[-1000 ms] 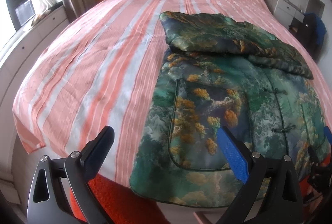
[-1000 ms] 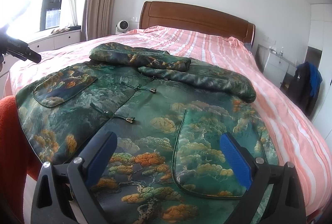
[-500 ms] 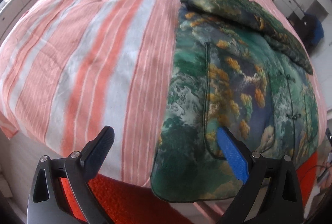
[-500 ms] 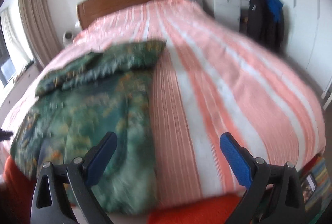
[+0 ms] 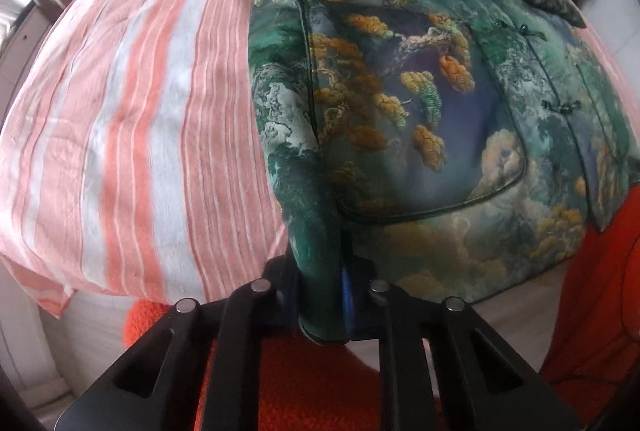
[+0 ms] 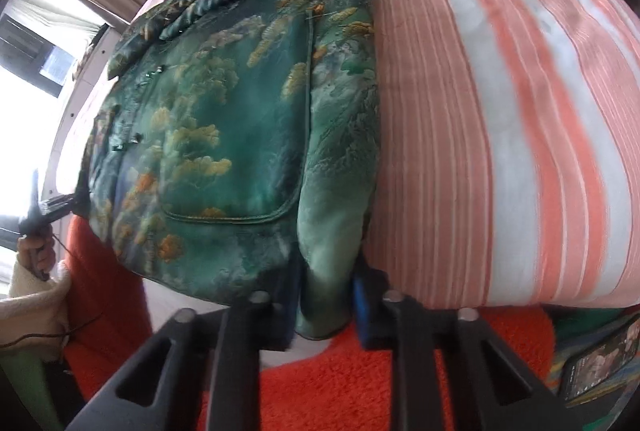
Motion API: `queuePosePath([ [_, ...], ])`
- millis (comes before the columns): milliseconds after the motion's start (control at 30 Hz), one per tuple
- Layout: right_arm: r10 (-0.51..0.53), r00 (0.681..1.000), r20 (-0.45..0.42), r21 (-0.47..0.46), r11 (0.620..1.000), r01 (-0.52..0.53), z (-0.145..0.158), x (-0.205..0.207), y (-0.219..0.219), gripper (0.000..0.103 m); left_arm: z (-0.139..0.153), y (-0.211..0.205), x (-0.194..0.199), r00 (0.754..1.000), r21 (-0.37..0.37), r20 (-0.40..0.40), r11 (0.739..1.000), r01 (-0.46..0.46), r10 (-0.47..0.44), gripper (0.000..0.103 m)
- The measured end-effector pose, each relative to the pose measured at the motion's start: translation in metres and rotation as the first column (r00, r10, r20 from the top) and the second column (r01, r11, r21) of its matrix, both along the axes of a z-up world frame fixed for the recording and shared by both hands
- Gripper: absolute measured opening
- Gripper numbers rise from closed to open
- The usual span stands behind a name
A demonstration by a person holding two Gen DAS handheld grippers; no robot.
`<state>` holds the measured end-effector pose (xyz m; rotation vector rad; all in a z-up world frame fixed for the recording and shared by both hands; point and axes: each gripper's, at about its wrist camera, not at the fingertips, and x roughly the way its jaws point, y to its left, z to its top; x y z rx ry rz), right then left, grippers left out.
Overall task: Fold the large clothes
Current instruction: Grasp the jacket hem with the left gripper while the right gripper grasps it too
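A green padded jacket with a gold and blue landscape print lies face up on the striped bed, sleeves folded across its top. My left gripper is shut on the jacket's bottom left hem corner at the foot of the bed. In the right wrist view the same jacket fills the left half. My right gripper is shut on its bottom right hem corner. The left gripper and the hand holding it show at the far left of that view.
The bed has a pink and white striped cover that also shows in the right wrist view. An orange fuzzy cloth hangs below the bed's foot edge. A phone lies low at the right.
Both grippers were open above the bed. They have dropped to the foot edge and closed on the jacket's two bottom hem corners.
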<state>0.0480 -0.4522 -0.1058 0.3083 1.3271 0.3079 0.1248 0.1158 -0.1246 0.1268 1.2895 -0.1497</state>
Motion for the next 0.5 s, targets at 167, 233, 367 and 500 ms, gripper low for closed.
queuePosePath([
  [167,-0.021,0.999,0.042,0.212,0.977,0.012,0.043,0.007,-0.007,0.013,0.069,0.02,0.015,0.995,-0.254,0.064,0.966,-0.053,0.072,0.01],
  [233,-0.038,0.995,0.09,0.281,0.96,0.011,0.068,0.017,-0.013,0.013,0.098,0.03,0.033,0.989,-0.348,0.109,0.936,-0.055,0.099,0.01],
  [367,-0.088,0.967,0.239,0.338,0.941,0.002,0.12,0.073,-0.024,0.012,0.151,0.038,0.115,0.96,-0.43,0.235,0.902,-0.039,0.154,0.01],
  [500,-0.124,0.926,0.358,0.283,0.959,0.019,0.145,0.171,-0.03,0.012,0.165,0.029,0.222,0.922,-0.392,0.311,0.915,-0.097,0.231,0.01],
])
